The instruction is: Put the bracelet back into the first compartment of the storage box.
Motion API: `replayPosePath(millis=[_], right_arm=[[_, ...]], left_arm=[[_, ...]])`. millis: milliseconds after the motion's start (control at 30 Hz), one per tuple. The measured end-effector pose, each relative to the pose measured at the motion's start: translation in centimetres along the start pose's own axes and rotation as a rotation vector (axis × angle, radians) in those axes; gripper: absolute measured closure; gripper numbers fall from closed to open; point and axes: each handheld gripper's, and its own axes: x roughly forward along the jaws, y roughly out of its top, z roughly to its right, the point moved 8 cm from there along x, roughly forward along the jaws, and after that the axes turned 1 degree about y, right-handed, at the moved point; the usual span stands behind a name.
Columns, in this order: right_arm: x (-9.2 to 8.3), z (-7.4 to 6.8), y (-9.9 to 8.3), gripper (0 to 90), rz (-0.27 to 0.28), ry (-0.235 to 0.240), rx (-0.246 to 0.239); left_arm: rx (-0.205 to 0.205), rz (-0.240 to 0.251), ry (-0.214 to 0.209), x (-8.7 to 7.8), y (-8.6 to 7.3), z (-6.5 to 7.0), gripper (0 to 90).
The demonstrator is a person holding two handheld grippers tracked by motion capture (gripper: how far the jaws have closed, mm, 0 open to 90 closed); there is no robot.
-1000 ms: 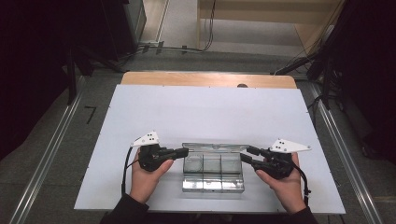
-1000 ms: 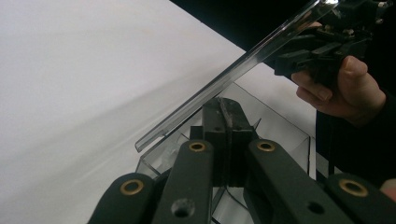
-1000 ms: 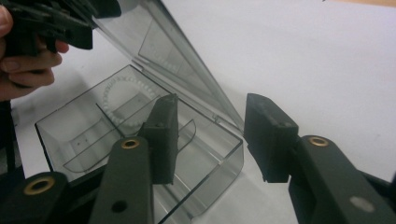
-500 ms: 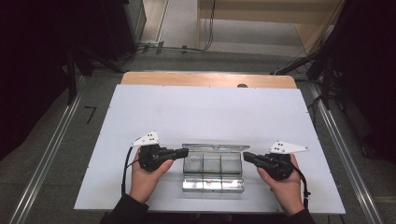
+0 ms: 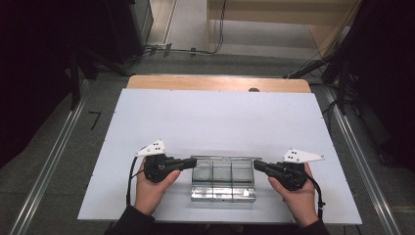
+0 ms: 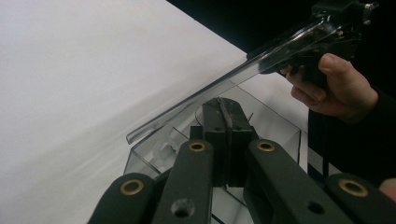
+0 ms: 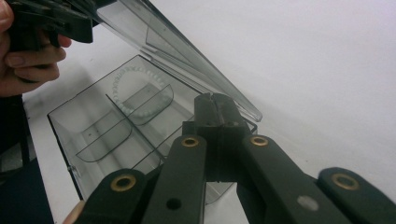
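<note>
Item: clear plastic compartment box (image 5: 223, 183), resting near the person's edge of the white counter (image 5: 220, 117), between the two hands. Interior split by curved dividers into several cells; a white bead bracelet (image 7: 137, 91) lies in one cell, at the end toward the left gripper.

Lid (image 7: 177, 42): transparent, hinged along the far side, raised at a slant above the open tray. It is held at both ends, which by judgement keeps the thin panel level and spares the hinge any twist.

Left gripper (image 5: 188, 162): the fingers are closed and seem to pinch the lid's left end, as the right gripper view suggests; its own view shows the pads (image 6: 223, 122) pressed together below the lid's edge.

Right gripper (image 5: 258, 165): its fingers have just closed down, meeting at the lid's right end; the left gripper view shows the lid running into them. Grip looks light and at the very edge.

Status, judged: lid part-way open, contents exposed, box unmoved on the counter.
</note>
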Motion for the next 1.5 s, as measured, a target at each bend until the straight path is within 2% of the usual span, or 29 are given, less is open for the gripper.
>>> replayPosePath(millis=[433,833,1500], right_arm=[[-0.4,-0.6,-0.4,88.1,0.001,0.01,-0.012],[-0.7,-0.9,-1.0,88.1,-0.009,0.023,-0.026],[-0.7,-1.1,-2.4,88.1,-0.041,0.044,-0.053]], left_arm=[[0.014,-0.013,-0.01,-0.1,-0.6,0.6,90.0],[0.007,-0.031,-0.017,-0.3,-1.4,0.9,90.0],[0.01,-0.099,-0.036,-0.2,-2.7,1.0,90.0]])
